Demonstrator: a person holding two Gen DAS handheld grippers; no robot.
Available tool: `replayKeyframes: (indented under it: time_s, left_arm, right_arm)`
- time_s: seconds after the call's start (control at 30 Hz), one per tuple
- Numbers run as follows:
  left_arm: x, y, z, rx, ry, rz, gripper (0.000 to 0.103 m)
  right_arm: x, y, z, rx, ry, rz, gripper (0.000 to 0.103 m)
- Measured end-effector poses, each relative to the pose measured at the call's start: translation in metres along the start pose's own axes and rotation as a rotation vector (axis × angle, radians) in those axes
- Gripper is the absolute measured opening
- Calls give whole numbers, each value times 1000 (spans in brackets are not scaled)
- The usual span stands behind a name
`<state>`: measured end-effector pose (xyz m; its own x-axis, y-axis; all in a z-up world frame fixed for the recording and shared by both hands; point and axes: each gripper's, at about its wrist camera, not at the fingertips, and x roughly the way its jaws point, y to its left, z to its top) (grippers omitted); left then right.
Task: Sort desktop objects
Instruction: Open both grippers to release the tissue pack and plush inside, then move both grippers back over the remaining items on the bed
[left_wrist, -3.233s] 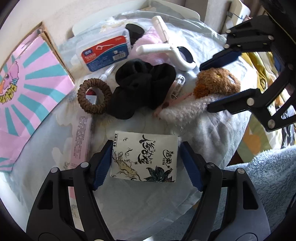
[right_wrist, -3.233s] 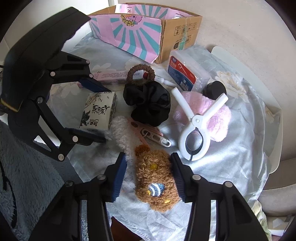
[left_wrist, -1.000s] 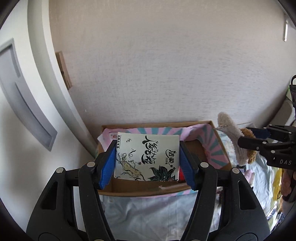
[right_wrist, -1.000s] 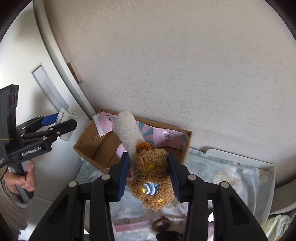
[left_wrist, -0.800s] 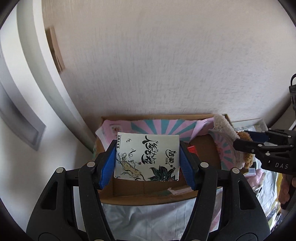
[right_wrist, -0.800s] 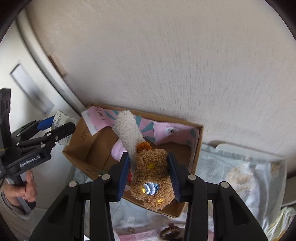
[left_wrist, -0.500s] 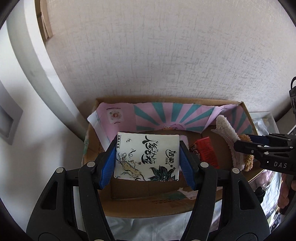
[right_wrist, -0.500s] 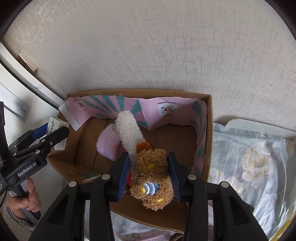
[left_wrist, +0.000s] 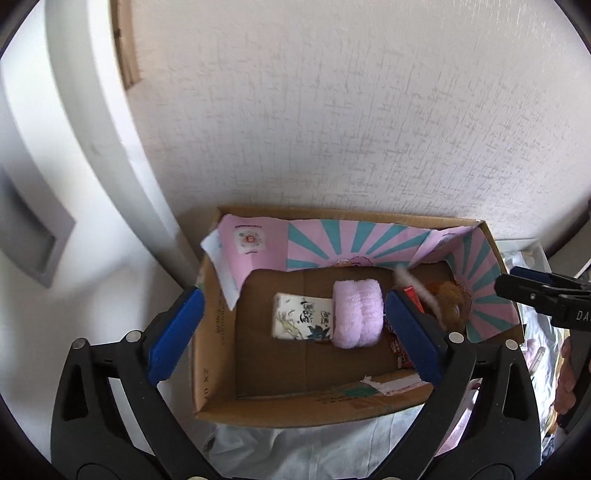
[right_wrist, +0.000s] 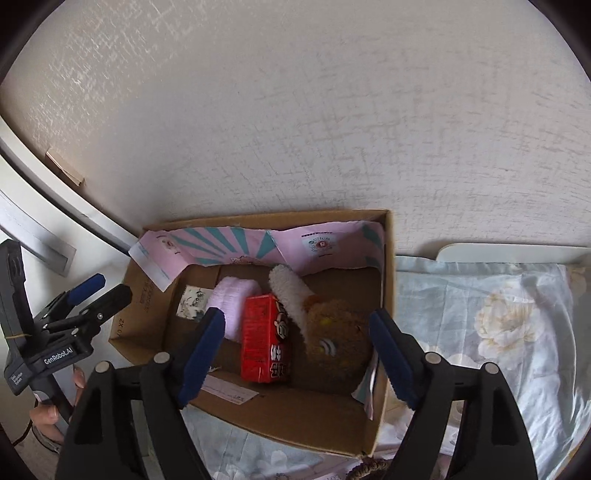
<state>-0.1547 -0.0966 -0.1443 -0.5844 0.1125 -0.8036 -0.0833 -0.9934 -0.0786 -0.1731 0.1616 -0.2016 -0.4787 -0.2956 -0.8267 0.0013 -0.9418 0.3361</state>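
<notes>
Both grippers hang above an open cardboard box (left_wrist: 216, 373) w/ a pink-and-teal sunburst liner, set against a textured wall on a floral cloth (right_wrist: 491, 314).

1. Left gripper (left_wrist: 293, 334): jaws are opening, spread wide, nothing clamped. The blue pads (left_wrist: 175, 334) straddle the box's left wall and its right-centre. The printed tissue pack (left_wrist: 301, 321) lies flat on the box floor, below and between the fingers, clear of both pads. Its right edge touches a pink plush roll (left_wrist: 356, 314).

2. Right gripper (right_wrist: 295, 354): jaws are opening, released, nothing gripped. The brown plush toy (right_wrist: 334, 341) w/ its white fuzzy part (right_wrist: 290, 291) lies in the box's right half, between the 2 pads but below them. It sits nearer the right pad; contact w/ that pad can't be confirmed. In the left wrist view the toy is motion-blurred.

3. Other box contents: a red carton (right_wrist: 264, 338) stands tilted between the pink roll and the plush toy, touching both. The tissue pack sits far-left of the roll.

4. Person: a hand (right_wrist: 55, 402) grips the left gripper's handle at the left edge of the right wrist view.

5. Outside the box: a brown hair tie (right_wrist: 365, 470) lies on the cloth at the near edge.
</notes>
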Motion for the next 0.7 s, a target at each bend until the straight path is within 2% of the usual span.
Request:
replayKeyframes:
  time_s: [0.17, 0.3, 0.7]
  left_arm:
    - [-10, 10, -3, -59, -9, -18, 99]
    - [-16, 12, -10, -80, -14, -5, 99]
    - [-61, -22, -25, 51, -88, 37, 99]
  right_arm:
    - [-11, 6, -10, -48, -22, -34, 78]
    - [-18, 14, -11, -92, -36, -60, 78]
    - [-57, 21, -23, -152, -101, -61, 78]
